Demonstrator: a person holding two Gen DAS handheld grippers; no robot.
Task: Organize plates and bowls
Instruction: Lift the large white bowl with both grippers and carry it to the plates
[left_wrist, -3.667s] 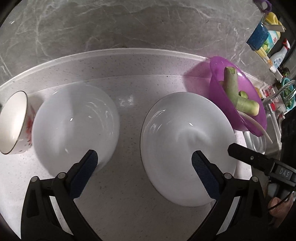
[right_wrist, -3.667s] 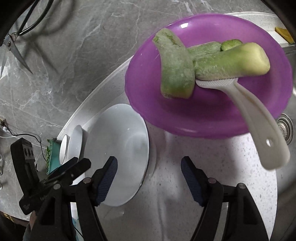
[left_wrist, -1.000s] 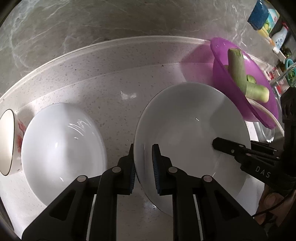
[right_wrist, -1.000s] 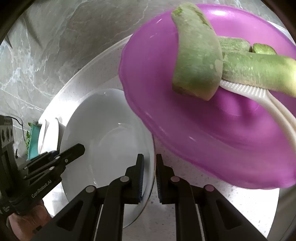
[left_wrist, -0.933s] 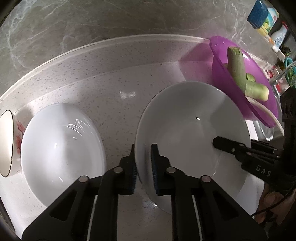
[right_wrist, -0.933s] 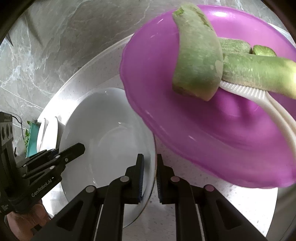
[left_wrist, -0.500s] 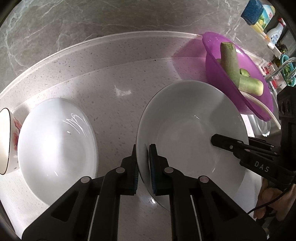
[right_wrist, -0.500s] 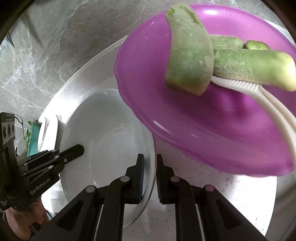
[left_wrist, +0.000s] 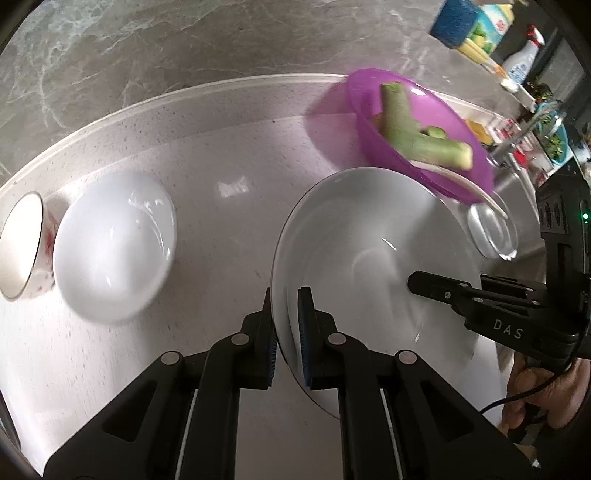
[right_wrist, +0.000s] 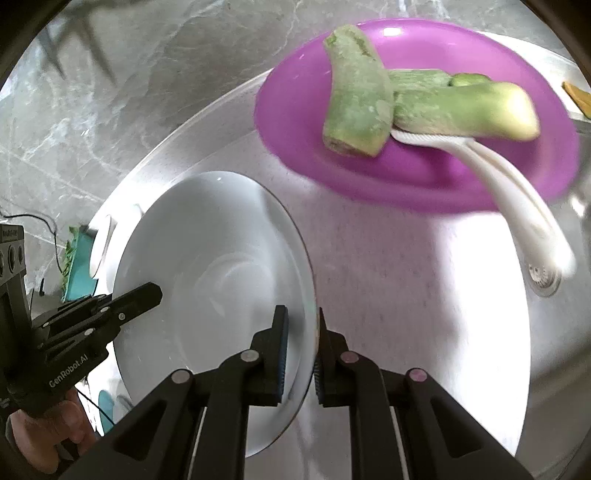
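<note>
Purple bowl (right_wrist: 417, 177) motion-blurred along its near rim; patterned cup (left_wrist: 22, 247) left of it cut by frame edge; bottles (left_wrist: 480, 26) behind it too small to identify.

A pale speckled tabletop (left_wrist: 229, 155) is bounded at the back by a grey marble wall. On it are set 1 white bowl (left_wrist: 114, 243), a floral cup (left_wrist: 20, 245) touching it, and a purple bowl (left_wrist: 417, 136).
</note>
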